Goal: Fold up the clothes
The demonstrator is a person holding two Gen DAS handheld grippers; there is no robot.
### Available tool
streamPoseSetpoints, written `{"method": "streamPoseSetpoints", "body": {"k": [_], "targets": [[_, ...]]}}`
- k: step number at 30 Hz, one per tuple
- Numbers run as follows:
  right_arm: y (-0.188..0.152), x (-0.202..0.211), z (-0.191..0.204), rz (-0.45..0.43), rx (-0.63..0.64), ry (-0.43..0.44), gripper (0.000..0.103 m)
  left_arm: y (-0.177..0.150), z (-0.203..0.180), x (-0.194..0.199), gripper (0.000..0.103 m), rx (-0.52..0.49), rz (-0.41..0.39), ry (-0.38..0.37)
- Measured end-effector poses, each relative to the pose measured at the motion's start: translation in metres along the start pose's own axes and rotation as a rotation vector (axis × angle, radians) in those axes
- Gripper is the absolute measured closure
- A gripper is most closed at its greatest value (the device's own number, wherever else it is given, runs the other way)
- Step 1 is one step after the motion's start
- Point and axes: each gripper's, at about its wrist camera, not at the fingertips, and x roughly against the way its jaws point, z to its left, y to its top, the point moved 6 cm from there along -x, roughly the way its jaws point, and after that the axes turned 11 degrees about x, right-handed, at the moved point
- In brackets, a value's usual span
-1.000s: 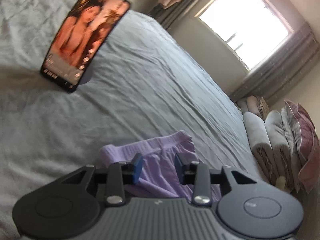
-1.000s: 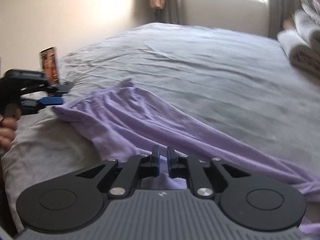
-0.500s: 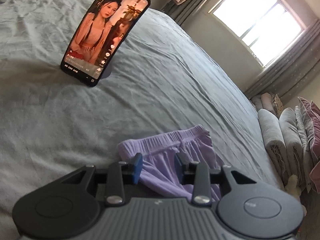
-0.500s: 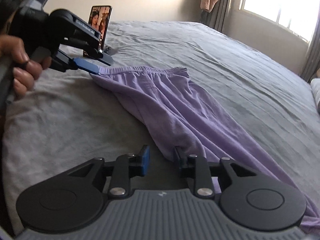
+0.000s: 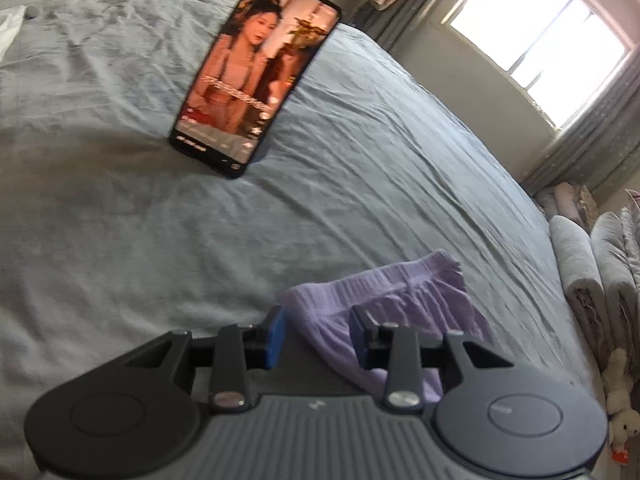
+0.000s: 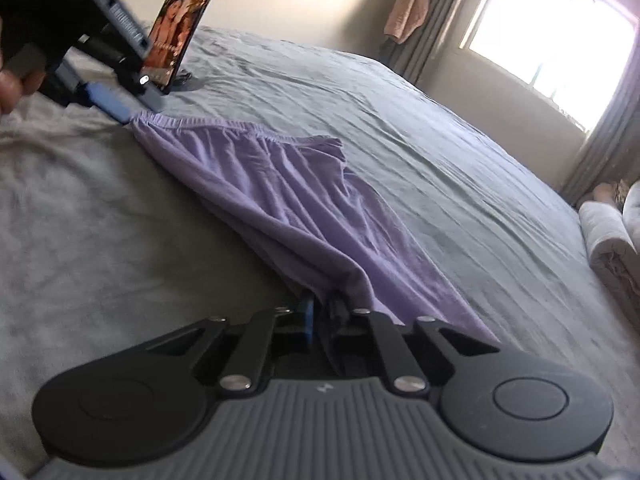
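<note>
While pinched: trousers (image 6: 280, 196) in right claw (image 6: 320, 312)

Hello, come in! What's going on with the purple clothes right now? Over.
Right gripper shut on purple cotton garment. Left gripper at its elastic waistband corner, jaws apart. Upright smartphone stands on grey bedsheet beyond.

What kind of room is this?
Most likely a bedroom in a home: a wide bed with a grey sheet, a curtained window, and folded bedding stacked at the far side. Purple trousers lie on the sheet, a phone propped behind them.
</note>
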Motion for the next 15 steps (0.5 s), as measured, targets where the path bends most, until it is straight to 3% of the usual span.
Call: {"method": "streamPoseSetpoints", "body": {"k": [7,13,15], "targets": [[0.006,0.025,-0.011,-0.03,-0.1,0.11,0.102,0.0,0.011,-0.003,0.067,0.036,0.024,0.025],[0.017,0.058,-0.012,-0.111,-0.216,0.341,0.102,0.0,0.011,-0.009,0.069,0.068,0.027,-0.008],[0.019,0.065,-0.011,-0.128,-0.251,0.411,0.102,0.001,0.011,-0.01,0.074,0.074,0.025,-0.012]]}}
